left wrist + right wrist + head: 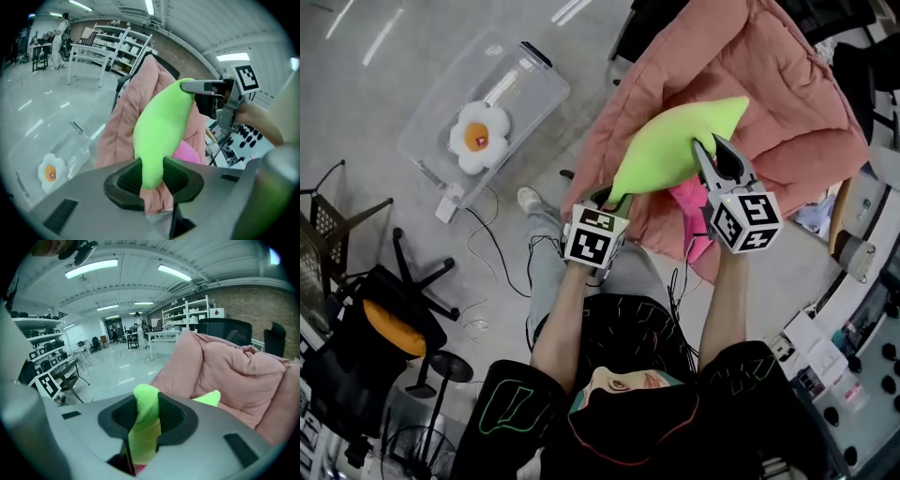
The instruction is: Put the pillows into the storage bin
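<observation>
Here the green pillow (675, 150) hangs between the two claws over the pink quilt (787, 94), which lies heaped to the right in the head view. The left gripper (614, 195) is clenched on the pillow's lower, narrow end. In the left gripper view the dark pads pinch the green fabric from both sides, and the pillow rises away from the claw toward the ceiling. A fold of pink cloth shows just under the green in the same gap; whether it is pinched too cannot be told. The right gripper (710, 148) bites the pillow's right edge, partway along its length. In the right gripper view its jaws are pressed onto a bunched ridge of green, and the pillow's tip peeks out beyond them. The pillow is leaf-shaped. In the head view its long axis runs from the left claw at lower left up to a pointed tip at upper right, away from the person. A magenta cushion (686, 199) sits just below it, between the two claws. The clear storage bin (525, 80) stands on the floor at upper left, well apart from the green pillow. An egg-shaped pillow (480, 137) lies inside it.
</observation>
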The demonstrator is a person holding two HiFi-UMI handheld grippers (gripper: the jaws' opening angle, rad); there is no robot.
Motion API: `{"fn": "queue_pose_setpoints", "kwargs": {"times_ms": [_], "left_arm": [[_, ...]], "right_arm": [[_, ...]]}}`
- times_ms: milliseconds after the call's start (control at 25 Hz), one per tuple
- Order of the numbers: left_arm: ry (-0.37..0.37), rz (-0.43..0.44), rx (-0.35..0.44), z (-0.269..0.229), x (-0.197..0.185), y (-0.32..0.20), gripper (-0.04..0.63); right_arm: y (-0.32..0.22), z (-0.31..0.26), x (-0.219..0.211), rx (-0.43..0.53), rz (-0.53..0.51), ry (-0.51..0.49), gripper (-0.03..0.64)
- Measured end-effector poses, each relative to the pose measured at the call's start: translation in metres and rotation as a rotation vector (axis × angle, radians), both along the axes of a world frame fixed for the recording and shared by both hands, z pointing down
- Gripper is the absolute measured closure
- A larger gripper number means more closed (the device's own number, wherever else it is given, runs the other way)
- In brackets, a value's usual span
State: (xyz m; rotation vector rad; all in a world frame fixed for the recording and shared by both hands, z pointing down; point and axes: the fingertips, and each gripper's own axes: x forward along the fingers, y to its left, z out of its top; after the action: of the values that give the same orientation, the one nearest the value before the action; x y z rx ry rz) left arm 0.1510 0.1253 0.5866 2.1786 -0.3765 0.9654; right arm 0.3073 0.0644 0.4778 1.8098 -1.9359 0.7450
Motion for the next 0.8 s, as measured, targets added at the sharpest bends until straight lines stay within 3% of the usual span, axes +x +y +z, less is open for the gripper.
{"fn": "queue_pose_setpoints", "kwargs": {"times_ms": [360,520,800], "left_arm": [[0.152,-0.04,0.138,-0.079,-0.028,-0.067,0.489],[0.175,-0.104,0.194,-0.099,-0.066,-0.105,0.488],[0.172,-0.211,0.258,-0.115,-0.156,-0.167,0.48]], "right_arm": [[-0.063,-0.102,-0.044,0.175,-0.059,0.07,0.503],[-0.095,-0.126,-0.084,0.221,-0.104,0.078,0.503],[-0.156,-0.134,-0.164,0.256,-0.178,0.004,0.503]]}}
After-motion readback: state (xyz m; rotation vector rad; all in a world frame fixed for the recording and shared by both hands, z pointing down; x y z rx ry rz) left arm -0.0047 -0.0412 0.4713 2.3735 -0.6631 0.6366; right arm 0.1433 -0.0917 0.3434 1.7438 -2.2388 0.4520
